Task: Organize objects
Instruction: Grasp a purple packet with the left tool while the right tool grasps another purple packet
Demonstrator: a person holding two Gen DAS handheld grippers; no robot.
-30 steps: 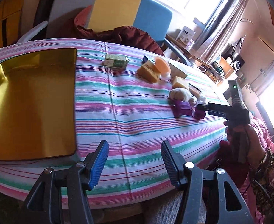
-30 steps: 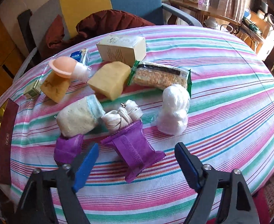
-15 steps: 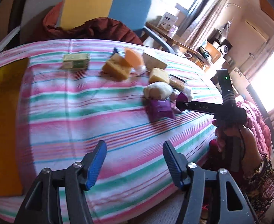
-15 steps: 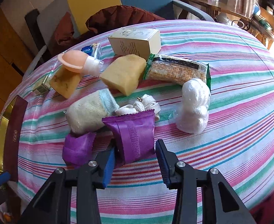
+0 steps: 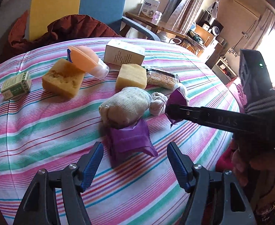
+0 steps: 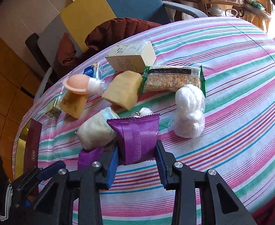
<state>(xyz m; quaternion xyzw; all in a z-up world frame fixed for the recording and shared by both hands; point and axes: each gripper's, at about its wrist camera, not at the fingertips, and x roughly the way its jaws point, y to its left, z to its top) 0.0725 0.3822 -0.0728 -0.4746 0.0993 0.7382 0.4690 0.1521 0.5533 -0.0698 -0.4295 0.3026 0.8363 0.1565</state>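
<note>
My right gripper (image 6: 136, 160) is shut on a purple snack packet (image 6: 137, 136) and holds it just above the striped tablecloth; the packet also shows in the left wrist view (image 5: 176, 103). My left gripper (image 5: 134, 161) is open, its fingers either side of a second purple packet (image 5: 131, 140) that lies flat with a rolled beige sock (image 5: 125, 108) resting on its far end. That second packet shows in the right wrist view (image 6: 88, 156) beside the sock (image 6: 95, 131).
On the cloth lie two yellow sponges (image 5: 64, 78) (image 5: 131, 76), a peach-capped bottle (image 5: 87, 61), a cardboard box (image 5: 124, 52), a cracker pack (image 6: 172, 78), a white plastic bundle (image 6: 190, 110) and a small green box (image 5: 15, 88). A gold tray (image 6: 20, 150) sits at the left.
My right gripper closed on the purple packet and lifted it off the cloth. My left gripper swung right, away from the gold tray, up to the second purple packet.
</note>
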